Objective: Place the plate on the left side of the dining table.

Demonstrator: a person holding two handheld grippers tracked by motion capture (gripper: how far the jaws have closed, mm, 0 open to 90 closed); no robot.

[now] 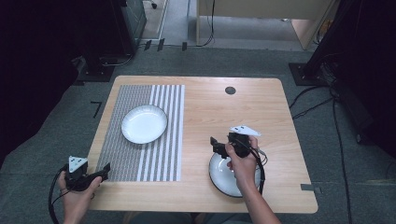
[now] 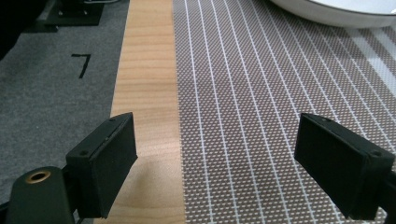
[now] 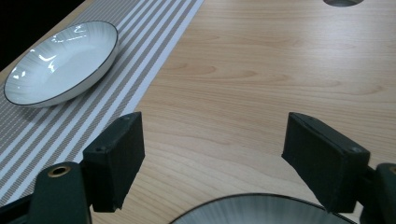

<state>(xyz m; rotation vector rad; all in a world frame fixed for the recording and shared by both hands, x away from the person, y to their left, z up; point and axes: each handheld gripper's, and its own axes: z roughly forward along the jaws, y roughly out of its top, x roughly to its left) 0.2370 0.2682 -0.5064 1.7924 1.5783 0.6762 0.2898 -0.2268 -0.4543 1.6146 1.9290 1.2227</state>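
The right gripper (image 1: 215,144), jaws spread and empty, hovers at the 11 o'clock rim of the dark-rimmed plate (image 1: 219,173), likely to seize it, while the left gripper (image 1: 105,171), also unclenched, idles at the striped placemat's (image 1: 122,154) 7 o'clock corner.

A placemat (image 1: 140,133) lies on the tabletop's (image 1: 224,112) left half, bearing one plate (image 1: 144,123). Right of the placemat, near the front edge, sits a second plate (image 1: 222,175), under the right tongs (image 1: 215,145).
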